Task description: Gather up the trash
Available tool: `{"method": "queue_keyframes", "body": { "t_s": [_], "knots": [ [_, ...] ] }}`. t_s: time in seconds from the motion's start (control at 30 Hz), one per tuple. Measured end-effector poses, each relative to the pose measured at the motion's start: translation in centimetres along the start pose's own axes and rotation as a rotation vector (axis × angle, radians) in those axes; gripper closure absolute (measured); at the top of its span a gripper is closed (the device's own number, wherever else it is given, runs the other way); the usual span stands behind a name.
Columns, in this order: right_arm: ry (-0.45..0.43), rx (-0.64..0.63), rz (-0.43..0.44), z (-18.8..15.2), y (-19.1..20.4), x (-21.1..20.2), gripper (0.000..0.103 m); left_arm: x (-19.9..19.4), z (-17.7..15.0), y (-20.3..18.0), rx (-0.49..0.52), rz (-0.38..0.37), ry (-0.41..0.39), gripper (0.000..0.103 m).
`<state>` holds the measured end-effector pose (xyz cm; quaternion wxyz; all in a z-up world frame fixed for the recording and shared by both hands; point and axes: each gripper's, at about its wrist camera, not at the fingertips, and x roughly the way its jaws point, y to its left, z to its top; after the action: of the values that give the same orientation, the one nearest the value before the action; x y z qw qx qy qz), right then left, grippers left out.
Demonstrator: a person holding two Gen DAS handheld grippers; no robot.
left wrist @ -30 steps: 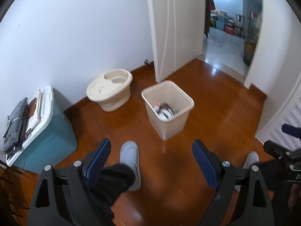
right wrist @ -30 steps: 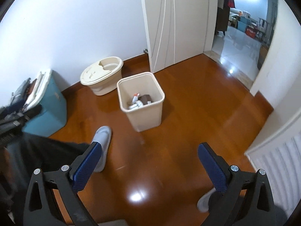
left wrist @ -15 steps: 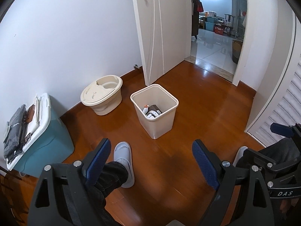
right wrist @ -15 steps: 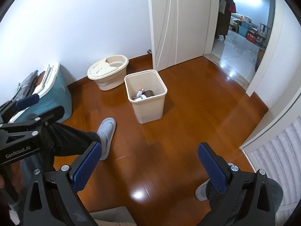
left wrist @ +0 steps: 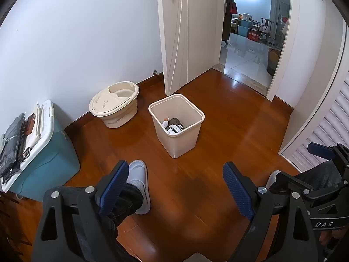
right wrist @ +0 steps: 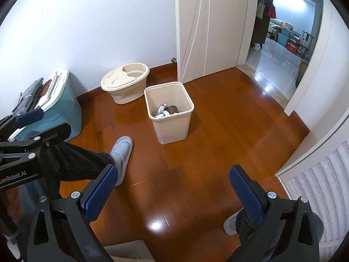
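Observation:
A beige square waste bin stands on the wooden floor ahead of both grippers, with trash lying at its bottom: a small white bottle, a dark box and some paper. My left gripper hangs open well short of the bin, nothing between its blue pads. My right gripper is open too and empty. Each gripper shows at the edge of the other's view.
A cream lidded tub sits by the wall left of the bin. A teal storage box with dark items on its lid stands at far left. The person's slippered feet are near the grippers. Behind, a white door stands open; louvred panels are at right.
Both grippers have pulled back and risen from the bin, so it looks smaller and farther. More of the door and doorway shows. The jaws stayed wide open.

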<state>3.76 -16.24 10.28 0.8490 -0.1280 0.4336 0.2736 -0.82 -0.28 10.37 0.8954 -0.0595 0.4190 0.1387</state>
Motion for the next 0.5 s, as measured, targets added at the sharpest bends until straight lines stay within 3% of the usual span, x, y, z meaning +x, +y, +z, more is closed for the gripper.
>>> {"method": "queue_keyframes", "body": {
  "t_s": [0.5],
  "knots": [
    [-0.001,0.008,-0.014,0.31,0.28,0.26,0.000,0.13,0.32,-0.41,0.004,0.009,0.004,0.014]
  ]
}}
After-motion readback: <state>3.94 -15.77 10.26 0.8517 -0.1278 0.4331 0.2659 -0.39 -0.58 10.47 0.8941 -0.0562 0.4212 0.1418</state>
